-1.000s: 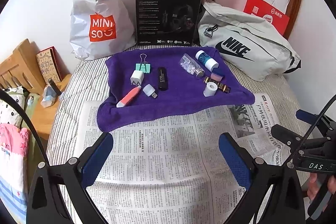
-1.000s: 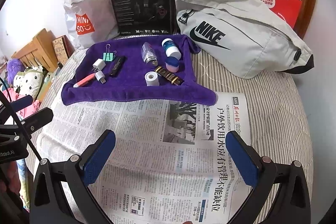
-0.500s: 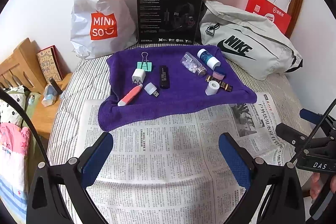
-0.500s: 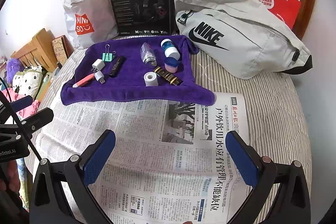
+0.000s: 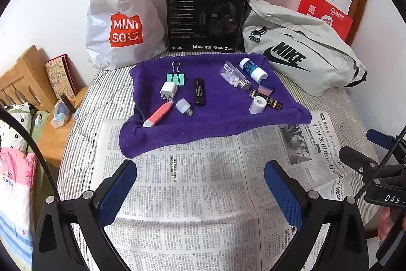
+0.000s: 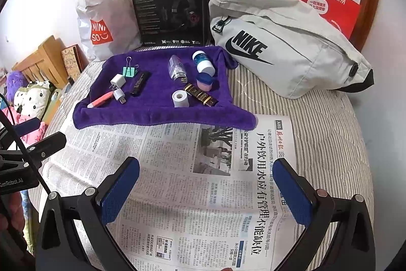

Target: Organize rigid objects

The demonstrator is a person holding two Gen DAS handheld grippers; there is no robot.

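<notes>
Purple towel (image 5: 218,118): spread on the bed, its near edge lapping the newspaper (image 5: 203,194); carries all the small rigid items.
Left group: green binder clip (image 5: 175,76), white charger plug (image 5: 168,90), pink-and-white pen-like stick (image 5: 158,114), small white USB light (image 5: 184,106), black stick (image 5: 199,92).
Right group: clear pill bottle (image 5: 235,77), white-and-blue bottle (image 5: 253,69), pink-and-blue case (image 5: 266,89), dark gold-banded tube (image 5: 266,99), white tape roll (image 5: 257,105).
Left gripper (image 5: 200,192): fingers spread wide, holding nothing, over the newspaper short of the towel.
Right gripper (image 6: 206,189): fingers likewise wide and empty, over the newspaper.
Stage: items lie in two loose clusters; this fits sorting either pending or finished.
Risk, rolling: the bottles and tape roll may roll on the soft, sagging towel if nudged.
Risk, crowding: the tube, case and tape roll lie nearly touching; wide fingers could knock a neighbour.
Risk, snagging: a fingertip may catch the towel pile and drag everything.
</notes>
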